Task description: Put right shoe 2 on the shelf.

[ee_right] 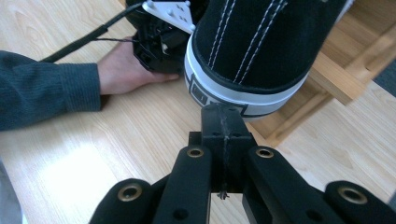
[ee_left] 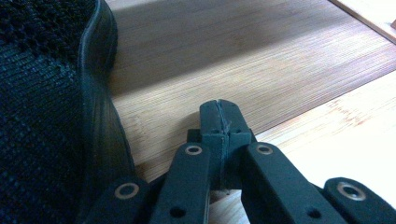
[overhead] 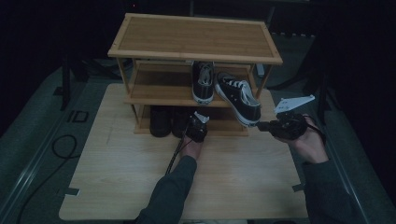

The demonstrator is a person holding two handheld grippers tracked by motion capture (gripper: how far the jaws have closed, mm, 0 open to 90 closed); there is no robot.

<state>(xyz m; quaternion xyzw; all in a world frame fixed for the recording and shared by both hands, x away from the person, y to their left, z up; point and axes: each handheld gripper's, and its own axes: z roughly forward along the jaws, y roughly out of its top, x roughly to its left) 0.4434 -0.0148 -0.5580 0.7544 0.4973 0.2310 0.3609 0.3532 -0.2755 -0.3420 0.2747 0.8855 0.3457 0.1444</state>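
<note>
Right gripper (ee_right: 223,114), jaws pressed together and empty, butts the sneaker (ee_right: 261,42) heel at frame centre. Step: pushing it onto the shelf (overhead: 163,94). Next, I judge: push straight, avoid tipping.

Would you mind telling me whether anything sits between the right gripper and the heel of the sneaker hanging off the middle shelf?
Nothing visible does: the shut right gripper sits right at the heel of the overhanging sneaker, with no object between them.
</note>
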